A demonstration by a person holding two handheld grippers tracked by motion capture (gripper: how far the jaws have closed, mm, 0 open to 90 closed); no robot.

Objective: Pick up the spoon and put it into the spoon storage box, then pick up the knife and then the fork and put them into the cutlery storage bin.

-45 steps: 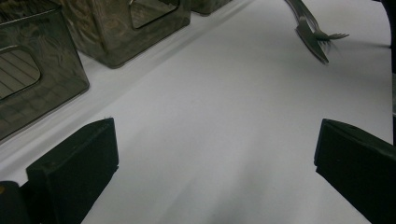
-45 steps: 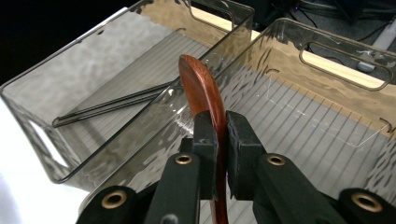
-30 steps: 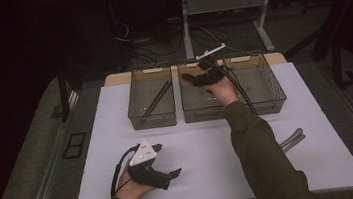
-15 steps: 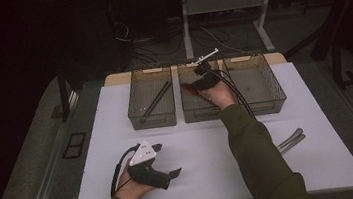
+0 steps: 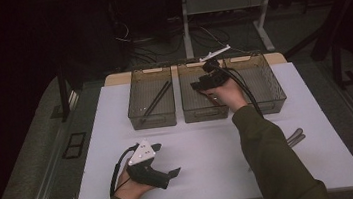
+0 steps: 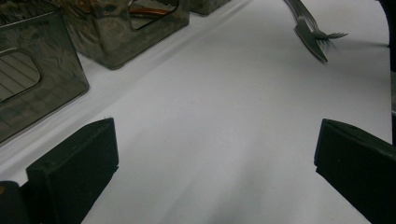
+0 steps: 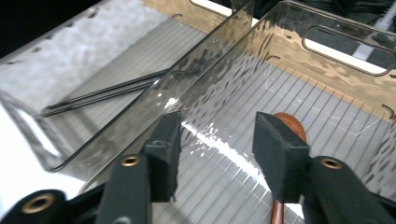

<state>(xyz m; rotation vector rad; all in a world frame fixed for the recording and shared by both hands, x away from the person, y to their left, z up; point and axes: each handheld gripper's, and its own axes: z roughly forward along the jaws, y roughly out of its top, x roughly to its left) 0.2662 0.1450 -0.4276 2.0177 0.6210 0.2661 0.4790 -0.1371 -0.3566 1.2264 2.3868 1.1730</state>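
Note:
My right gripper (image 5: 197,84) hovers over the middle clear bin (image 5: 190,114). Its jaws (image 7: 219,126) have just been opening and stand apart with nothing between them. A brown wooden spoon (image 7: 290,122) lies on the ribbed bin floor, partly hidden behind the right-hand jaw. My left gripper (image 5: 172,172) rests on the white table near the front edge; in the left gripper view its jaws (image 6: 215,135) stand wide open over the bare table.
The left bin (image 5: 139,120) holds black chopsticks (image 5: 157,99) (image 7: 107,95). A third clear bin (image 5: 275,101) stands at the right. A fork and knife (image 5: 294,139) (image 6: 310,35) lie on the white table (image 5: 205,146) by the right sleeve.
The right gripper's jaws have come apart over the middle bin, and that hand has shifted slightly. The left hand has stayed where it was.

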